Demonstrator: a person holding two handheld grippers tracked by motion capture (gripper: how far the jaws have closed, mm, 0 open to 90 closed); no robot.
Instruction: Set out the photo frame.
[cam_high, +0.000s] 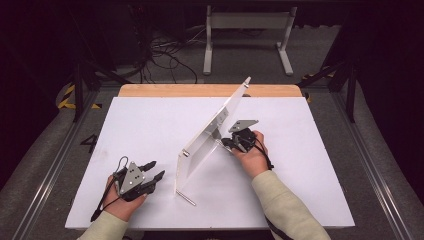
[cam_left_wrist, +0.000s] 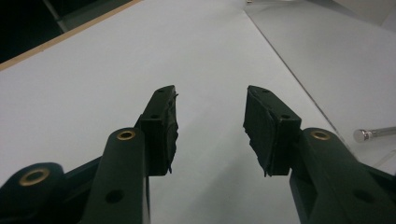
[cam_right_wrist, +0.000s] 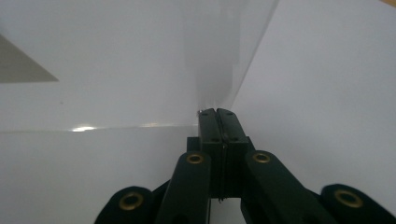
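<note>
Left gripper (cam_high: 156, 169) rests on the white table (cam_high: 150, 130) near its front left corner, held in the person's left hand (cam_high: 122, 200). Jaws spread wide, nothing between them; in the left gripper view (cam_left_wrist: 210, 126) bare table surface shows through the gap. Black cable trails back toward the front edge.

Just right of it: a clear acrylic panel (cam_high: 212, 131), standing tilted on the table, running diagonally from near the front centre back toward the wooden strip at the far edge. Transparent, glossy, straight-cut edges; far upper corner rises highest. A small round metal fitting sits at its near upper corner. A thin metal rod (cam_high: 186, 198) lies on the table at the panel's near lower corner; its capped end also shows in the left gripper view (cam_left_wrist: 373, 134), beside the panel's bottom edge.

Right gripper (cam_high: 223, 141), in the right hand (cam_high: 252, 152), sits against the panel's right side about midway along. In the right gripper view (cam_right_wrist: 217, 112) the jaws are pressed together, tips at the panel's lower edge. Whether a thin edge is pinched between them cannot be told.
</note>
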